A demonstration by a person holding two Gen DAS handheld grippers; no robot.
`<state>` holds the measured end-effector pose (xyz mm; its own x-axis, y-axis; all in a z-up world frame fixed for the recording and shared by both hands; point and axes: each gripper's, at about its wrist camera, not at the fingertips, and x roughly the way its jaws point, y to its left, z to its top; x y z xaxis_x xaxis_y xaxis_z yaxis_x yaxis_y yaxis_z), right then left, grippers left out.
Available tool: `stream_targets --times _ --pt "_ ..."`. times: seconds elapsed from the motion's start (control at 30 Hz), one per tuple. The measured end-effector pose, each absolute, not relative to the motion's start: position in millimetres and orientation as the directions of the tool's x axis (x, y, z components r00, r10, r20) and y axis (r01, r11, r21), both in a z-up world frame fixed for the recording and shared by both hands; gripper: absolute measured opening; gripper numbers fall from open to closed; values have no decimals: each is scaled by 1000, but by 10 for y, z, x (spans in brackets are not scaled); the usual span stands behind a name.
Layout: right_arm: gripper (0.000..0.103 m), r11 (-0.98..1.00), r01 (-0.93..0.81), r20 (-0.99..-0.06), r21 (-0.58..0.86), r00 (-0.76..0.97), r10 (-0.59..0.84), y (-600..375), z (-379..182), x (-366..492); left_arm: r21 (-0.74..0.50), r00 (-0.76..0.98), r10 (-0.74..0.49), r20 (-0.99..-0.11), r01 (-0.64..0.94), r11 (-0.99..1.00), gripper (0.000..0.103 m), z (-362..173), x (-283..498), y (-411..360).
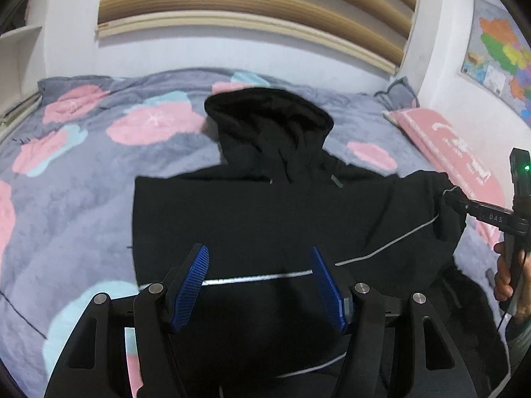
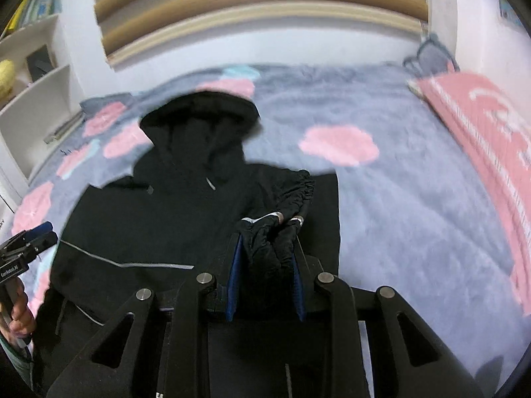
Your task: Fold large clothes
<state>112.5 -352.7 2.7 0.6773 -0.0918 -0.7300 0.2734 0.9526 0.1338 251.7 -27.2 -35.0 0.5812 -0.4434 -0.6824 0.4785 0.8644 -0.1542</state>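
Right wrist view: right hand-held gripper [image 2: 265, 265] clamps the black hoodie's [image 2: 166, 225] sleeve [image 2: 292, 192]; at nine o'clock, left hand-held gripper [image 1: 260, 285] gapes empty above the bed [image 2: 415, 215].

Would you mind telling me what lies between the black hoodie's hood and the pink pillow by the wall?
In the right wrist view, only the grey bedspread with one pink cloud patch lies between the hood and the pink pillow.

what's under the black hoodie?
The black hoodie lies on a grey blanket with pink and blue blotches. The part beneath the hoodie is covered; nothing else shows at its edges.
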Motion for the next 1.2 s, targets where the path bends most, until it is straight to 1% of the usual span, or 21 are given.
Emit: stream_targets --times 0.13,0.2,0.27,0.3,0.33,0.43,0.53,0.6,0.67,0.73,0.83,0.93,0.97,1.07,1.17,1.2 --pt "31 941 298 -775 160 628 -68 -3618 -368 1134 -146 537 -394 -746 445 884 65 -662 2653 -293" --pt "34 930 326 -808 171 587 -57 -3674 -585 1145 -130 496 -359 -791 436 890 65 -826 2731 -307" --pt "45 918 347 -828 193 560 -37 -3734 -730 1139 -81 497 -331 -802 459 885 65 -879 2709 -362" --pt "52 910 363 -835 202 550 -34 -3775 -762 1123 -60 502 -321 -803 468 882 65 -870 2693 -387" --pt "56 904 372 -836 209 548 -32 -3800 -766 1107 -48 502 -314 -805 474 879 65 -856 2686 -400" --pt "58 890 391 -838 236 546 -17 -3856 -621 1064 -74 497 -332 -802 468 881 65 -751 2676 -339" --pt "59 908 376 -805 187 588 -77 -3742 -242 1026 -168 545 -411 -731 440 882 65 -429 2613 -148" --pt "59 921 337 -767 196 637 -70 -3620 12 1012 -230 563 -465 -683 438 869 65 -235 2572 -56" --pt "59 935 304 -738 185 670 -72 -3461 194 1027 -243 588 -472 -657 428 871 65 -116 2546 -9" --pt "59 950 271 -726 157 683 -75 -3289 245 1067 -226 600 -454 -658 417 880 65 -122 2536 -11" --pt "59 963 247 -750 110 656 -82 -3108 85 1191 -209 575 -410 -708 384 900 65 -351 2614 -40" --pt "59 957 275 -809 92 581 -89 -3081 -316 1280 -154 547 -327 -771 338 928 65 -676 2740 -62" --pt "58 952 295 -837 80 539 -97 -3107 -497 1327 -145 536 -318 -782 339 929 65 -773 2775 -58" --pt "57 954 293 -856 65 507 -98 -3110 -749 1357 -102 550 -295 -781 354 930 65 -870 2750 -97" --pt "59 961 277 -854 26 506 -122 -3049 -831 1379 -53 571 -257 -779 349 936 66 -985 2725 -149" --pt "59 962 272 -847 15 514 -132 -3030 -867 1366 -55 580 -260 -772 347 936 66 -1011 2706 -144"
